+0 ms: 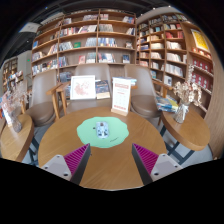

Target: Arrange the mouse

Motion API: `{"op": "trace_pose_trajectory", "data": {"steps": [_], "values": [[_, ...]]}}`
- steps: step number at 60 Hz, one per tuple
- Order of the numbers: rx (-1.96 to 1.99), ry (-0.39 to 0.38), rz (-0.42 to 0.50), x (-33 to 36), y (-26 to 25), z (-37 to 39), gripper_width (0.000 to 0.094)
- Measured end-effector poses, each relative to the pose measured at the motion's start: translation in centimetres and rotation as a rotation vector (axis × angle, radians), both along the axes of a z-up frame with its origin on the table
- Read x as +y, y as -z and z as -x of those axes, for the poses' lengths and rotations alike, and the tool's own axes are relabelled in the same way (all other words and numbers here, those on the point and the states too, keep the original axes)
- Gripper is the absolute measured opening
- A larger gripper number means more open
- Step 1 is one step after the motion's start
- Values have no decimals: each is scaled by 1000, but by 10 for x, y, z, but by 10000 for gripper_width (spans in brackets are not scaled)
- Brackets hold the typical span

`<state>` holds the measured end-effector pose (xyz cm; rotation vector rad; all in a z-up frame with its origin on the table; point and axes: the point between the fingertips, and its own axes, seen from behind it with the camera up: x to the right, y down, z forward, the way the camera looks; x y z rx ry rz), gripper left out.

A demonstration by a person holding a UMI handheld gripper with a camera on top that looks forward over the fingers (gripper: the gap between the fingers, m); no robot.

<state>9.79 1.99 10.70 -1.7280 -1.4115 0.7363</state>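
The gripper (111, 162) hangs over a round wooden table (110, 150), fingers spread wide with nothing between them; its magenta pads (77, 157) face inward. At twelve o'clock ahead of the fingers, a small mouse (102, 127) rests on a green mat (100, 129) near the table's centre. Beyond it, at one o'clock, a white standing sign (122, 95) sits at the far rim, another sign (83, 87) at eleven o'clock. Bookshelves (95, 40) line the room's back wall, with chairs (44, 95) around the table.
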Motion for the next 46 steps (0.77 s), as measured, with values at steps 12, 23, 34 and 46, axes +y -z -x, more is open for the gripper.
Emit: {"op": "trace_pose_trajectory", "data": {"steps": [12,23,34,46], "values": [[-20,-47,4,-22,-9,-105,852],[-18,-107,-8,-36,-9,-143,852],[18,-103,-34,-33,-25,-149,854],[46,-104,-45,-34,-37,-150,853]]}}
